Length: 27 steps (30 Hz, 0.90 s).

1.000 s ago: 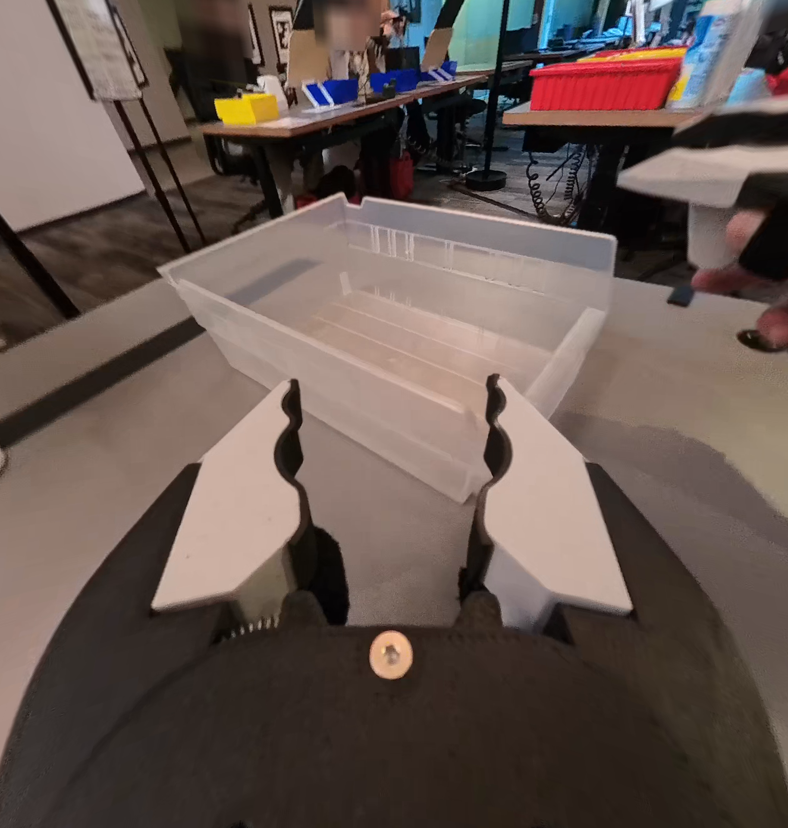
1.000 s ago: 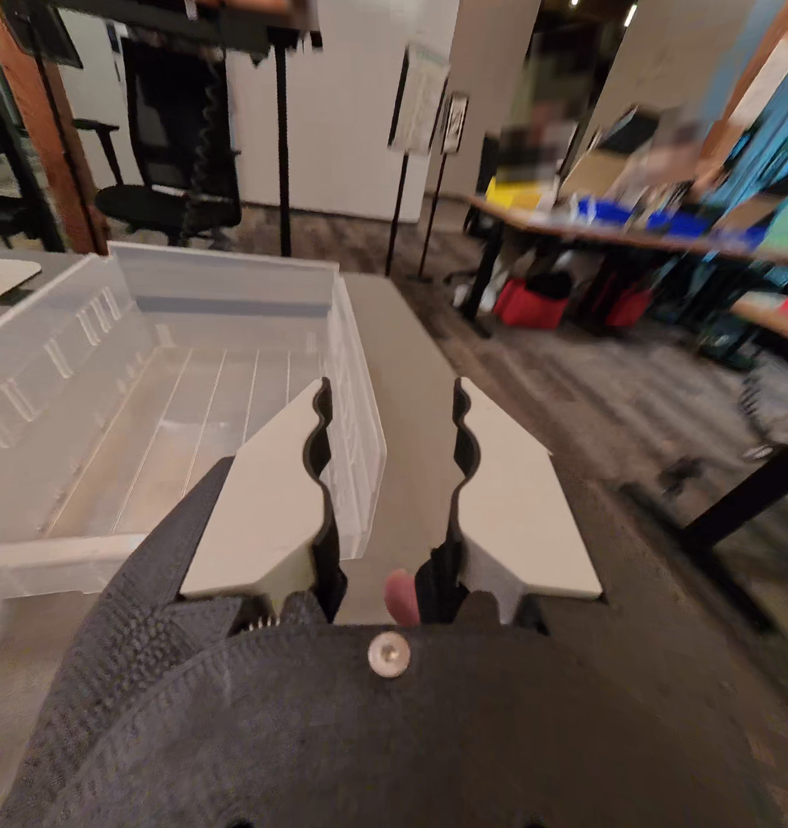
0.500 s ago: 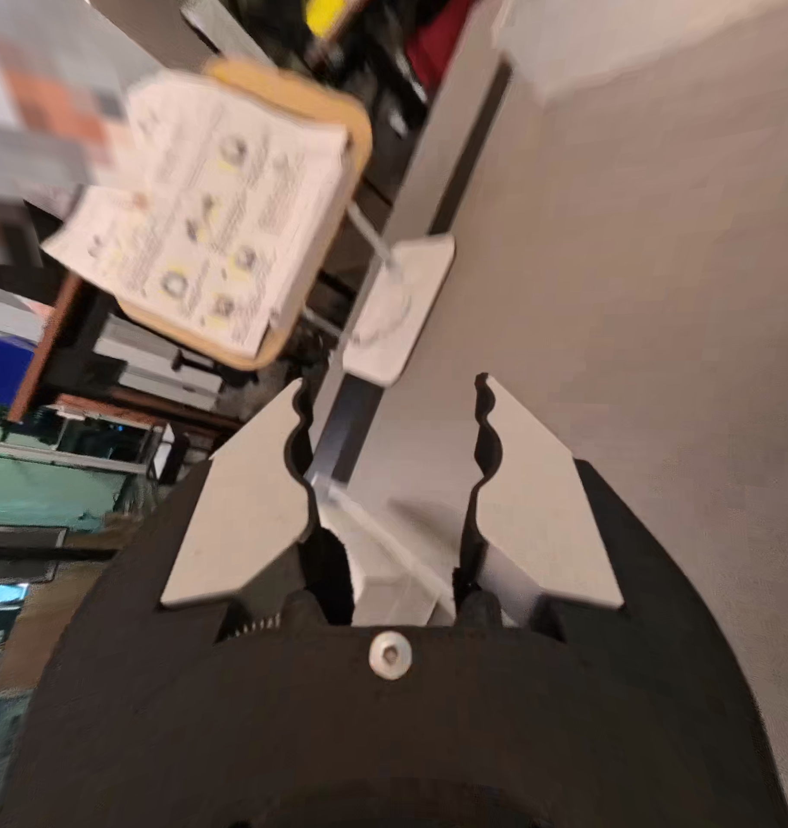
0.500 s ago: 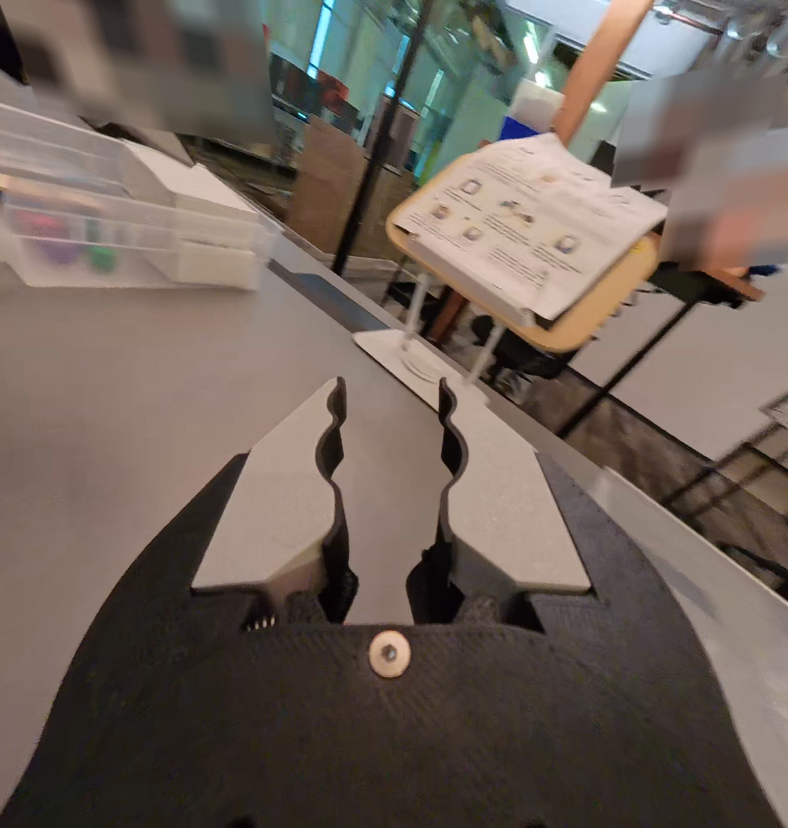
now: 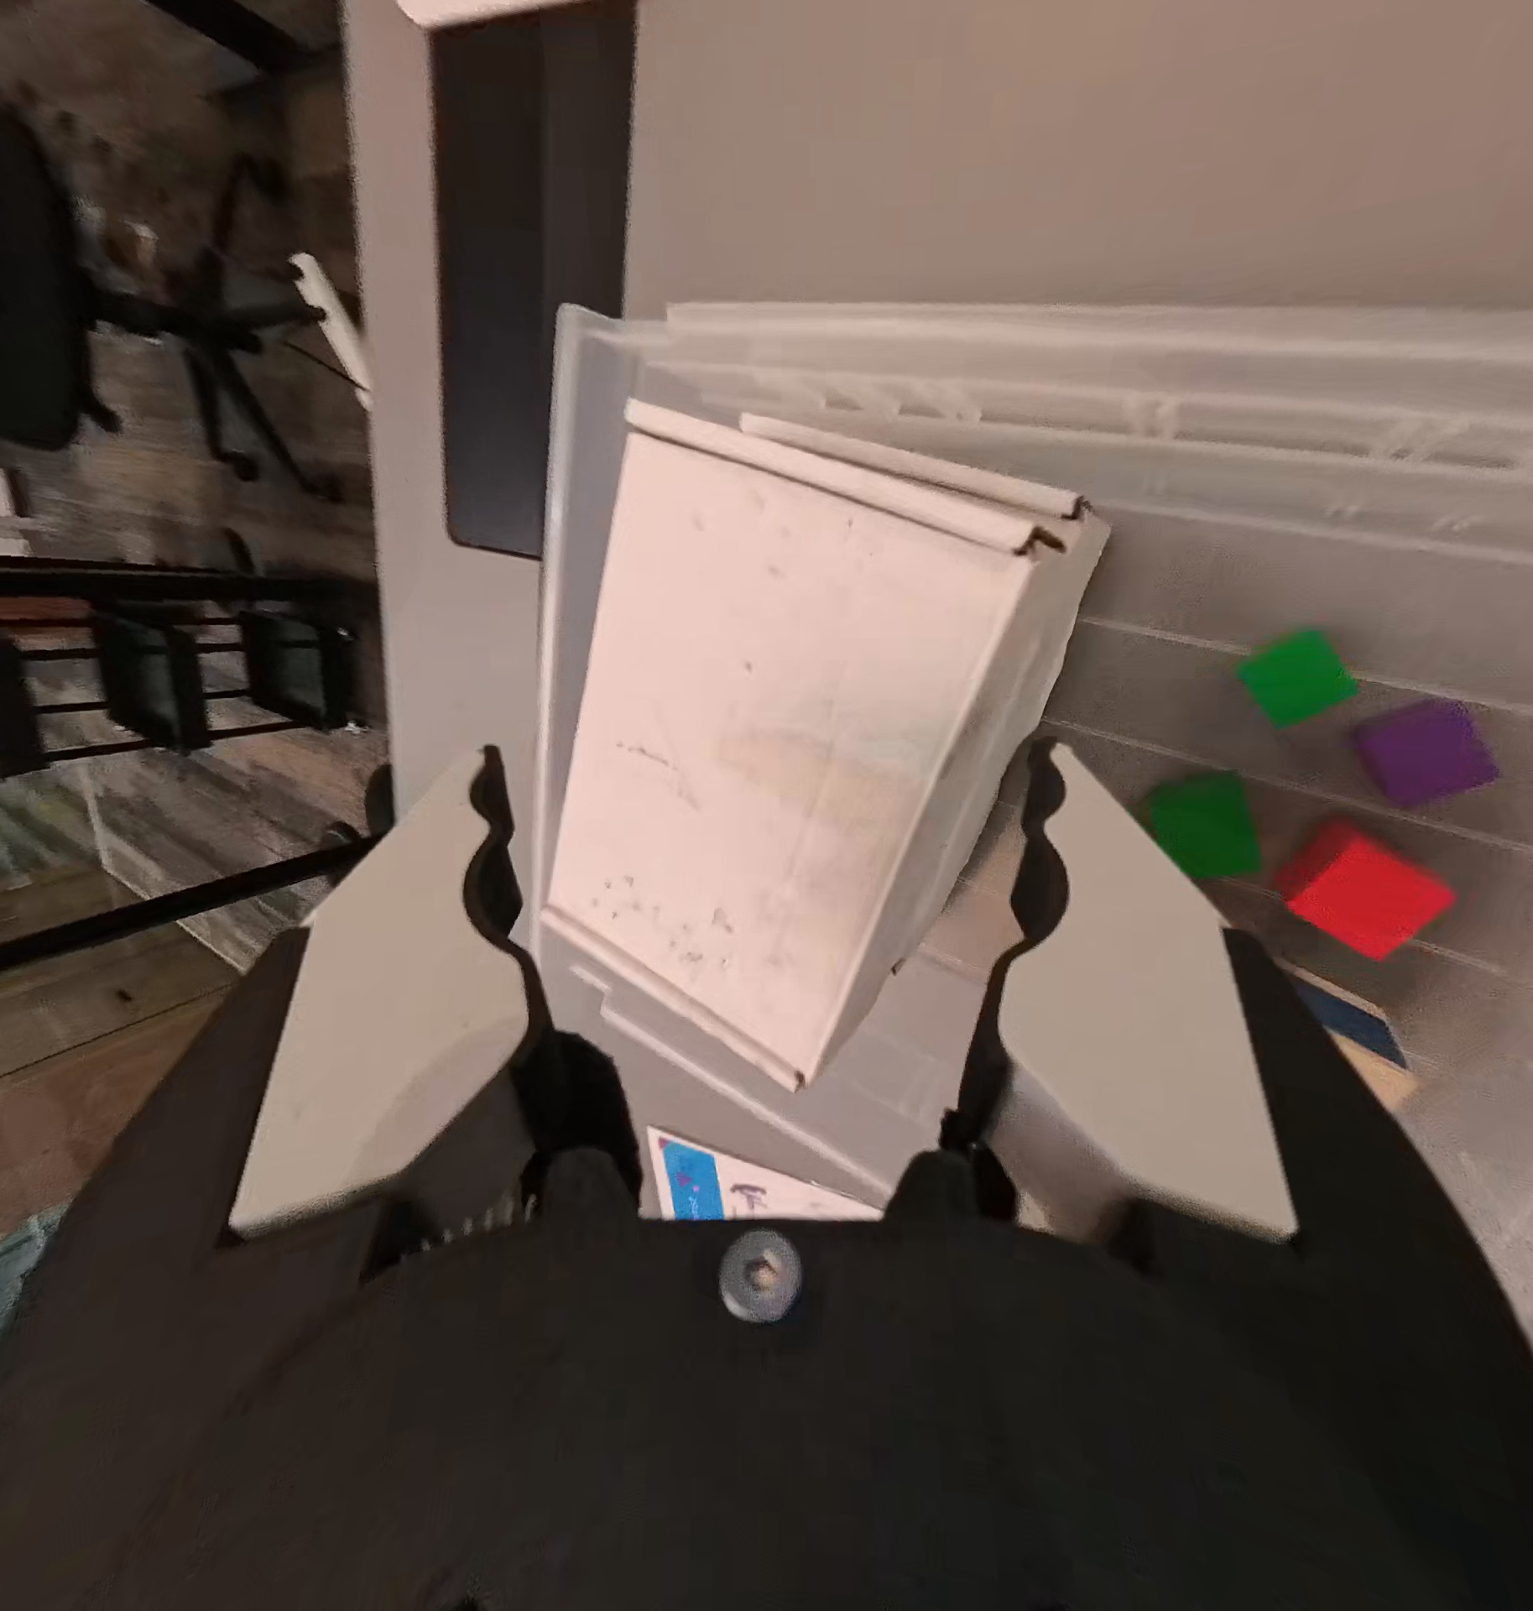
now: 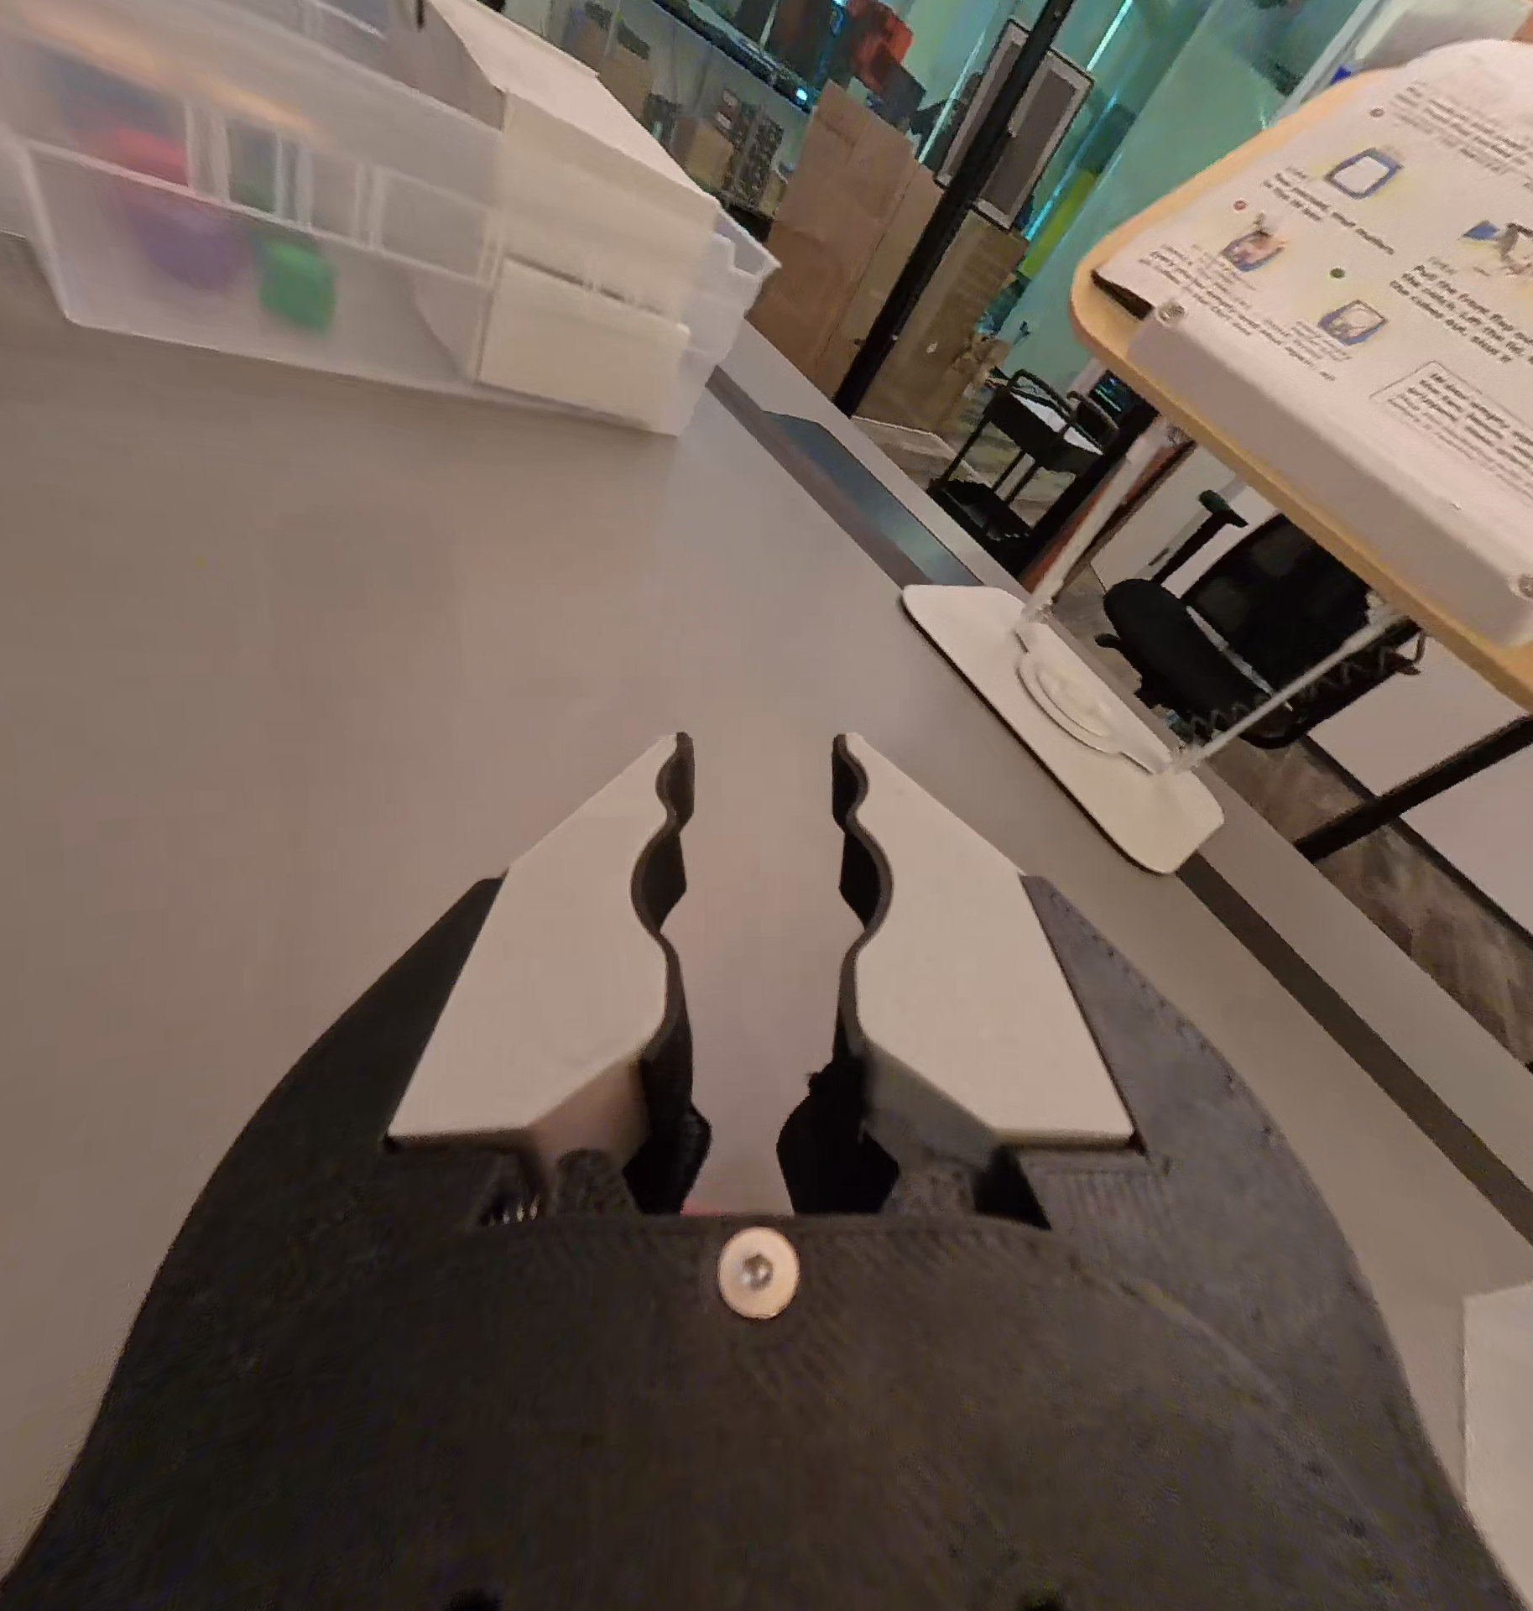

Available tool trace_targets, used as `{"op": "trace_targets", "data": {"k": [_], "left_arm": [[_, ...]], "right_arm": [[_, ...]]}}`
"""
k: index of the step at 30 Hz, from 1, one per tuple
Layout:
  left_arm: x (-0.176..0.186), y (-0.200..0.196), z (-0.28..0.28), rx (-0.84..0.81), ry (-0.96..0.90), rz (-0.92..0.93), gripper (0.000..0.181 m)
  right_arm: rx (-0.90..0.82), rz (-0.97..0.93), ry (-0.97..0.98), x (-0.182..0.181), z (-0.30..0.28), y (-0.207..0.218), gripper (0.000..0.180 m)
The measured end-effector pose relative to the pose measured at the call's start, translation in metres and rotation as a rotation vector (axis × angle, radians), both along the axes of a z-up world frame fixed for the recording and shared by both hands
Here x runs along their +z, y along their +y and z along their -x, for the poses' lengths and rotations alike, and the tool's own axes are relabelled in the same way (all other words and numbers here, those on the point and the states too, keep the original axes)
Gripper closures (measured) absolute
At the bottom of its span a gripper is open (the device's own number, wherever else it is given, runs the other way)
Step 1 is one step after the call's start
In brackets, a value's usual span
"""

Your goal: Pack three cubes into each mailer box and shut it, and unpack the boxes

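In the left wrist view a shut white mailer box (image 5: pixel 780 741) lies tilted at the left end of a clear plastic bin (image 5: pixel 1268 488). Loose cubes lie on the bin floor to its right: two green ones (image 5: pixel 1294 676) (image 5: pixel 1203 824), a purple one (image 5: pixel 1425 750) and a red one (image 5: pixel 1364 889). My left gripper (image 5: pixel 763 767) is wide open above the box, one finger off each side, not touching it. My right gripper (image 6: pixel 758 754) is open and empty, low over the bare grey table (image 6: pixel 309 610). The bin (image 6: pixel 222 261) with white boxes (image 6: pixel 588 261) shows far left there.
An instruction sheet on a tan board (image 6: pixel 1355 288) stands on a white base (image 6: pixel 1068 723) at the table's right edge. A second white box with a blue sticker (image 5: pixel 728 1177) lies under my left gripper. The table edge and floor (image 5: pixel 135 785) are to the left.
Both grippers swung away from the empty clear bin. The left one now hangs over the bin with the mailer box and cubes and has opened wider. The right one now faces the table and sheet stand.
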State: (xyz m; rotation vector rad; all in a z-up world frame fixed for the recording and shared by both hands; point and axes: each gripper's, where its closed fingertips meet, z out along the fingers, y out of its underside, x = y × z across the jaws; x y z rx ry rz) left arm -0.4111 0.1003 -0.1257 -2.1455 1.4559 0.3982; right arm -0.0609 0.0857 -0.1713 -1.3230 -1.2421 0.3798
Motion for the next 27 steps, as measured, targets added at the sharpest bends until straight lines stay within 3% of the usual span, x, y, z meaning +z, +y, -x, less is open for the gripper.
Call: {"op": "trace_targets", "data": {"k": [5,11,21,24,27], "left_arm": [[-0.024,0.021,0.009,-0.02,0.005,0.102,0.061],[-0.043,0.018,0.018,-0.001,-0.015,0.279,0.055],[-0.047,0.004,0.016,0.064,0.058,0.366,0.055],[-0.054,0.009,0.023,0.064,0.067,0.356,0.04],[-0.057,0.01,0.021,0.067,0.003,0.364,0.043]], "right_arm": [[-0.006,0.029,0.04,0.004,-0.007,0.004,0.153],[0.006,0.035,0.032,0.002,-0.006,0.004,0.154],[0.011,0.053,0.042,0.003,-0.006,0.004,0.155],[0.016,0.049,0.032,0.002,-0.006,0.003,0.155],[0.019,0.044,0.027,0.001,-0.005,0.002,0.155]]}}
